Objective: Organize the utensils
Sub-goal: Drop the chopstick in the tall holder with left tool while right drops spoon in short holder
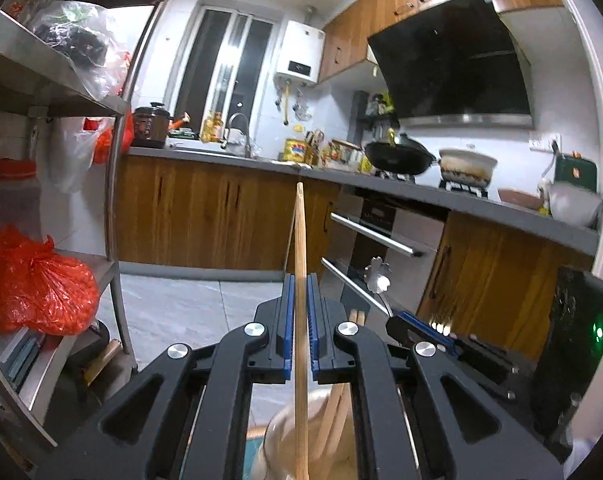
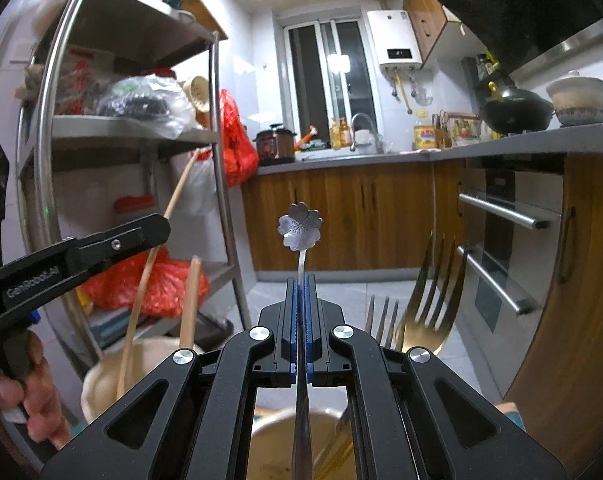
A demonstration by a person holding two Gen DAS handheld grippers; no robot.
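My left gripper (image 1: 300, 280) is shut on a wooden chopstick (image 1: 300, 240) that stands upright over a cream holder cup (image 1: 277, 440) with more wooden sticks in it. My right gripper (image 2: 300, 280) is shut on a silver utensil with a flower-shaped handle end (image 2: 300, 226), held upright above a second cream cup (image 2: 277, 436). Two forks (image 2: 429, 304) stand in that second cup. In the right wrist view the left gripper (image 2: 153, 230) shows at the left with its chopstick (image 2: 173, 200) over the first cup (image 2: 101, 380). The right gripper (image 1: 405, 320) shows in the left wrist view.
A metal shelf rack (image 2: 133, 128) with red bags (image 1: 33, 284) stands at the left. Wooden cabinets and an oven (image 1: 381, 232) line the far side under a grey counter (image 1: 421, 192) with a wok and pot.
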